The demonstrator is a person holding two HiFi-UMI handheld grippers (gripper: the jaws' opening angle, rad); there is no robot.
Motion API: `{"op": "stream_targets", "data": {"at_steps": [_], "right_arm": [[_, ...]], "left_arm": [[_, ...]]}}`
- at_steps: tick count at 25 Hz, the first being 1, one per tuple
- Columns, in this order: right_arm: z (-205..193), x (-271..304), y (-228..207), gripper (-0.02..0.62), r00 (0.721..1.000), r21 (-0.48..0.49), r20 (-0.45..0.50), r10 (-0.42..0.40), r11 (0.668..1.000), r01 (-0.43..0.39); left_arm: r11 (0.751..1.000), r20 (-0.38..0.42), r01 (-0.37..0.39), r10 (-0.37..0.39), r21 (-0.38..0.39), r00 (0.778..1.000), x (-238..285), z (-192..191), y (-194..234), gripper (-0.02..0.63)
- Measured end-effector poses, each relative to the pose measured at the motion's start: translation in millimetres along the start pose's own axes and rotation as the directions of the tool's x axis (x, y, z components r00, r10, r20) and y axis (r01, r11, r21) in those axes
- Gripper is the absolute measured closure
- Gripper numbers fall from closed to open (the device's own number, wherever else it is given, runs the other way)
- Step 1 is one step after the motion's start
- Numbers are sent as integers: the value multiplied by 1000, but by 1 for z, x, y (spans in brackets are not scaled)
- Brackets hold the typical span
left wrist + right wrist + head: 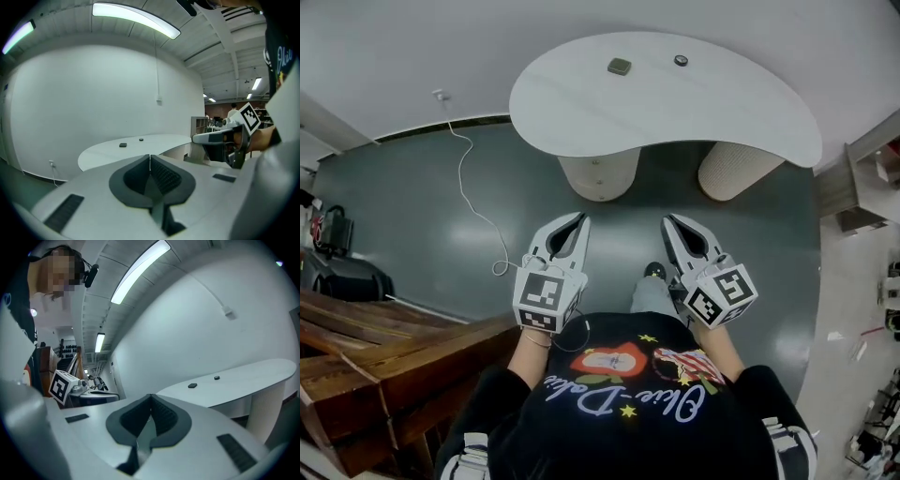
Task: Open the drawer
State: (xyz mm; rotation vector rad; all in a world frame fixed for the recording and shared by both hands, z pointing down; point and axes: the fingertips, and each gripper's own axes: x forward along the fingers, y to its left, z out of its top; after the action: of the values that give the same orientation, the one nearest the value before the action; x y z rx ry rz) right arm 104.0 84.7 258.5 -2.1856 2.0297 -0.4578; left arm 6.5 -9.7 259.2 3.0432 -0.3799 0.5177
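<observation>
No drawer shows in any view. In the head view my left gripper (580, 218) and right gripper (667, 221) are held side by side in front of the person's chest, above the dark floor, and point toward a white curved table (750, 112). Both are shut with nothing between the jaws. In the left gripper view its closed tips (150, 157) aim at the table (108, 152), and the right gripper (220, 137) shows at the right. The right gripper view has its closed tips (151, 396) in front of the table (243, 380).
A small dark square piece (619, 66) and a round dark piece (681, 60) lie on the table, which stands on two pale pedestals (600, 174). A white cable (467, 183) runs across the floor. Wooden furniture (375, 352) stands at the lower left, shelving (853, 192) at the right.
</observation>
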Motion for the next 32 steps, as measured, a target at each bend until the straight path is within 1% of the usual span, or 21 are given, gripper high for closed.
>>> {"op": "stream_targets", "data": {"at_steps": [3,9,13,17,20,22,24,28,32], "right_arm": [[7,15,-23,597,999,11,-13,47,999,-47],[18,39,-55,597,991,19,-33,130,991,-129],[20,48,-77,597,984,8,-56,169,986,-169],[17,59,-98,597,975,8,-85,203,979,-203],[16,64,-113,597,971,9,-96,221,975,-221],[11,68,-123,597,967,14,-110,232,973,-231],[4,73,-131,597,960,16,-140,241,970,-241],[-18,91,-133,597,943,44,-199,265,964,-262],[-41,117,-125,597,926,74,-237,294,956,-284]], "left_arm": [[999,-13,-43,43,-6,999,17,6,2,600],[991,-31,-121,119,-53,992,47,12,9,600],[983,-60,-175,171,-57,983,64,7,12,600],[974,-80,-210,204,-80,976,84,1,13,600],[964,-91,-251,243,-86,966,97,-5,20,600],[955,-106,-282,272,-97,957,102,-12,27,598],[944,-124,-305,290,-125,949,109,-22,31,598],[934,-166,-312,284,-175,944,124,-52,38,598],[921,-188,-319,280,-225,941,139,-80,57,598]]}}
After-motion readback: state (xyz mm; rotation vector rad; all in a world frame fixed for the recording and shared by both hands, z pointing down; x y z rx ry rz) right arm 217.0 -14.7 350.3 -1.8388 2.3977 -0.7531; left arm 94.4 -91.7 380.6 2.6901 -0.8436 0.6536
